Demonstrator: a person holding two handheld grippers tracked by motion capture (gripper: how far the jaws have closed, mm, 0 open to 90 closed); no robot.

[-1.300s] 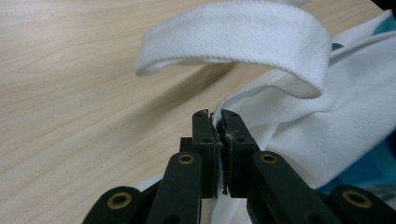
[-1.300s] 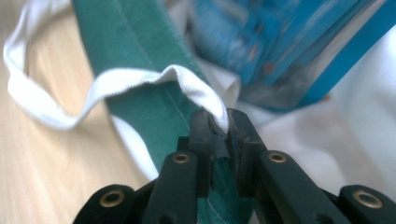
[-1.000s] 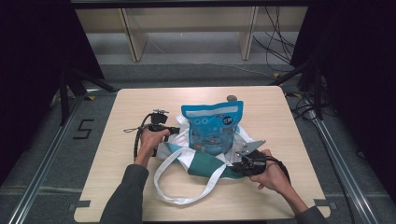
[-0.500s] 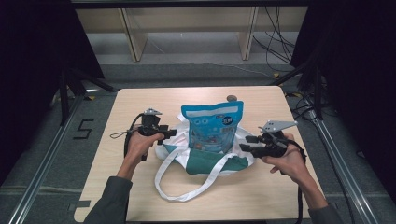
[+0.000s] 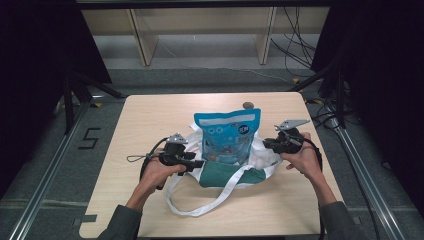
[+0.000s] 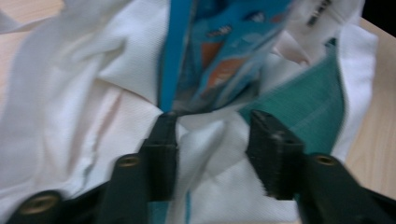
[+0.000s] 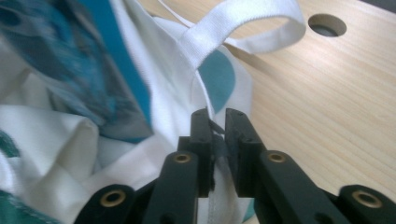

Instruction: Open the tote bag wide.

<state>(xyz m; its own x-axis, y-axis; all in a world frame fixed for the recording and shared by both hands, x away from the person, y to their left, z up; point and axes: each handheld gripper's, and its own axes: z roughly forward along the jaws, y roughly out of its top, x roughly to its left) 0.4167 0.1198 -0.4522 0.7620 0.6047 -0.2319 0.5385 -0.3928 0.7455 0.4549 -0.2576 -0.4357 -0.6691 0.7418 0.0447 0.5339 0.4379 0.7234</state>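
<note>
Two hand-held grippers work a white and teal tote bag (image 5: 225, 172) on the desk (image 5: 150, 115), one at each side of it. The left hand-held gripper (image 5: 196, 164) sits at the bag's left edge, jaws pointing toward the bag. In the left gripper view its jaws stand spread apart, having just been closing a little, with rumpled white bag cloth (image 6: 210, 154) lying between them; the pads are not pressing on it. Just ahead of those jaws is the lower end of a blue snack pouch (image 6: 219, 56), with a teal panel (image 6: 308, 107) of the bag off to their right. In the high view the pouch (image 5: 228, 134) stands upright in the bag, between the two hand-held grippers. A long white strap (image 5: 210, 200) loops out of the bag onto the desk, on the person's side of the left hand-held gripper. The right hand-held gripper (image 5: 270, 145) is at the bag's right edge; its jaws have just been closing and now pinch the bag's white rim seam (image 7: 215, 140) between the pads. Beyond those jaws a second white strap loop (image 7: 243, 28) arcs up, and further off to the right is a round hole (image 7: 327, 24) in the desk.
</note>
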